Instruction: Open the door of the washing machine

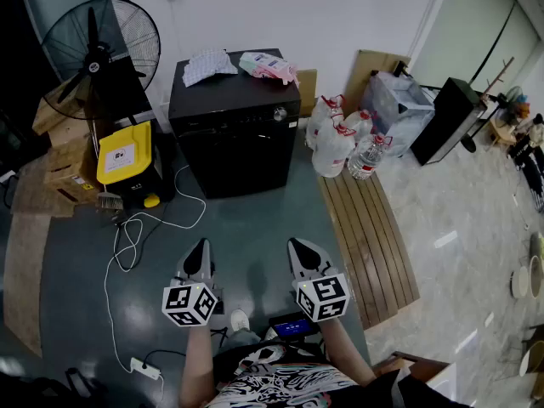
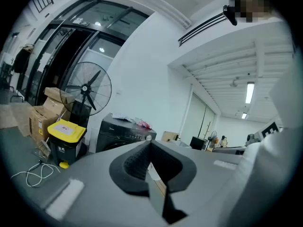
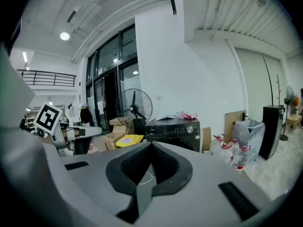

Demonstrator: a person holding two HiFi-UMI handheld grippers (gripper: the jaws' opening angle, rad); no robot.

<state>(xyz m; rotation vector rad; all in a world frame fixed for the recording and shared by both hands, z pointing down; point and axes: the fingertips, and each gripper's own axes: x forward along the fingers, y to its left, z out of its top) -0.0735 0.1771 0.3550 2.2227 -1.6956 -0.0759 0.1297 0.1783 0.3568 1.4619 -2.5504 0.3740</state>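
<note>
Washing machine (image 1: 235, 126): by far wall, well ahead of me, door closed. Left gripper (image 1: 201, 246), right gripper (image 1: 299, 246): I see both clenched, empty. Flanking: fan (image 1: 100, 45), yellow bin (image 1: 125, 151), cable (image 1: 125, 246) left; bottles (image 1: 340, 143) right, which left gripper view misses.

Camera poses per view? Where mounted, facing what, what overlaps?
Head view: on the person's head, steeply down; washing machine ahead; left tool, right tool, forearms show.
Left gripper view: on left tool, facing along its shut jaws toward washing machine.
Right gripper view: on right tool, likewise, jaws shut.
Shared: washing machine, fan.
</note>
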